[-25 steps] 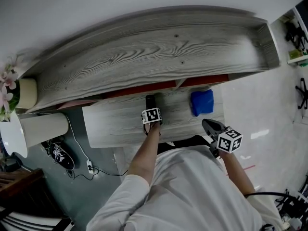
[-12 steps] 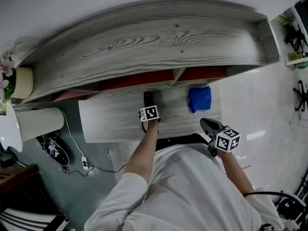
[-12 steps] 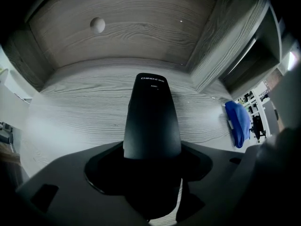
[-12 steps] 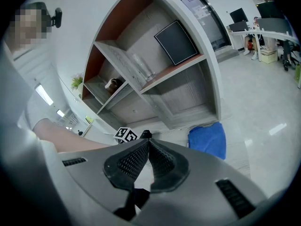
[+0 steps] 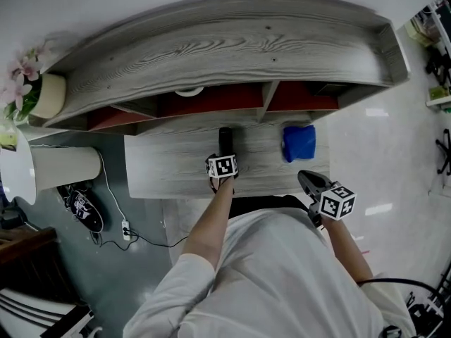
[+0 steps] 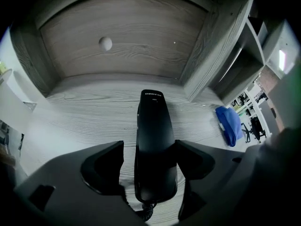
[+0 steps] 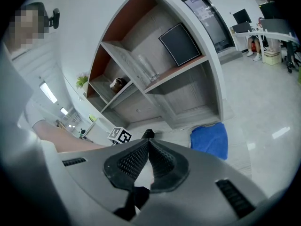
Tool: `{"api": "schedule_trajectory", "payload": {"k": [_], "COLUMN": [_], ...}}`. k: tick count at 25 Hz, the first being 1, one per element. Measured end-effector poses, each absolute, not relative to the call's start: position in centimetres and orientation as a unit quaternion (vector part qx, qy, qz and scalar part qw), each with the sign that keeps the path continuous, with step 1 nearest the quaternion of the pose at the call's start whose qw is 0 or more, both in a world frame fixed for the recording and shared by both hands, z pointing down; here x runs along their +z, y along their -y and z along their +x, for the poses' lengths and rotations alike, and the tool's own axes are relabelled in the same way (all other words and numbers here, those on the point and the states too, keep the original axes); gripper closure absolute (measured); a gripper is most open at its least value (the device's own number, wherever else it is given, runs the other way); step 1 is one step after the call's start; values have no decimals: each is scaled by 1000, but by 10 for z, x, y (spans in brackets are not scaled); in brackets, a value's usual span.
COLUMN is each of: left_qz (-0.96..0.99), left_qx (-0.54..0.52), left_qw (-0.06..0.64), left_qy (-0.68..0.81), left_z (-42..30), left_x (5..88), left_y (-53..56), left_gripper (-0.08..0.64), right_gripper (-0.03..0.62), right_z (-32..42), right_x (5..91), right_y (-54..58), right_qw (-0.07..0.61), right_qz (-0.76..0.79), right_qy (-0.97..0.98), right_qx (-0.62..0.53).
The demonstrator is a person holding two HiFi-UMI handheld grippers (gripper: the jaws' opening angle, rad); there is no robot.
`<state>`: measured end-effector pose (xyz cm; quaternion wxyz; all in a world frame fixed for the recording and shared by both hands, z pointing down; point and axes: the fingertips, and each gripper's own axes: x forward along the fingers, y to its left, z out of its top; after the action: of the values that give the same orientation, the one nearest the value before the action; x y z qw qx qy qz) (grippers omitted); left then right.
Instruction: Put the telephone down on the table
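Telephone handset, black, lies flat on the table, pointing lengthwise toward the back, with its near end between the jaws of your left gripper. The largest thing before you is the curved grey-wood shelf unit that stands along the table's far edge, its open compartments backed in red-brown. The table below it has the same pale grey grain, and the handset sits about midway along its width. To the right of the handset, apart from it, lies a folded blue cloth, close to the shelf unit's foot. Your left gripper reaches in from the table's front edge. Its jaws are opening around the handset: a strip of table shows between the left pad and the handset's side, and the pads are not pressing on it. Your right gripper hangs off the table's front right corner, near your body. Its ribbed pads are pressed together at the tips with nothing between them. A coiled cord shows at the handset's near end, low between the left gripper's jaws.
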<state>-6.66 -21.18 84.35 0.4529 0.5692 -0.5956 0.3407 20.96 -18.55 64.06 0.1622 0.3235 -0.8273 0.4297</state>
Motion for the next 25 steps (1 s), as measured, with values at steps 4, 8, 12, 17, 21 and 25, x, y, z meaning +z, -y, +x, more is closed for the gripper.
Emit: {"api": "schedule_trajectory", "payload": {"k": [4, 8, 12, 17, 21, 25], "left_qz": [577, 589, 587, 567, 554, 552], "left_qx": [328, 287, 250, 205, 193, 190], "left_qw": [438, 441, 423, 402, 391, 386], "left_qy": [607, 613, 644, 689, 709, 714], "left_z": [-74, -73, -93, -136, -170, -200], "left_x": [828, 815, 785, 760, 746, 738], "left_y": [203, 195, 181, 150, 112, 67], "left_gripper": [224, 224, 224, 250, 384, 535], "right_gripper": [575, 574, 574, 575, 574, 574], "right_z": [197, 183, 171, 154, 142, 124], "right_x": [641, 643, 644, 641, 641, 640], "right_y": [183, 181, 178, 171, 157, 137], "right_qw": [160, 159, 155, 150, 147, 145], "right_qz": [305, 287, 278, 272, 274, 274], "right_qy": [836, 845, 848, 852, 850, 850], "right_qx": [428, 423, 424, 422, 425, 425]}}
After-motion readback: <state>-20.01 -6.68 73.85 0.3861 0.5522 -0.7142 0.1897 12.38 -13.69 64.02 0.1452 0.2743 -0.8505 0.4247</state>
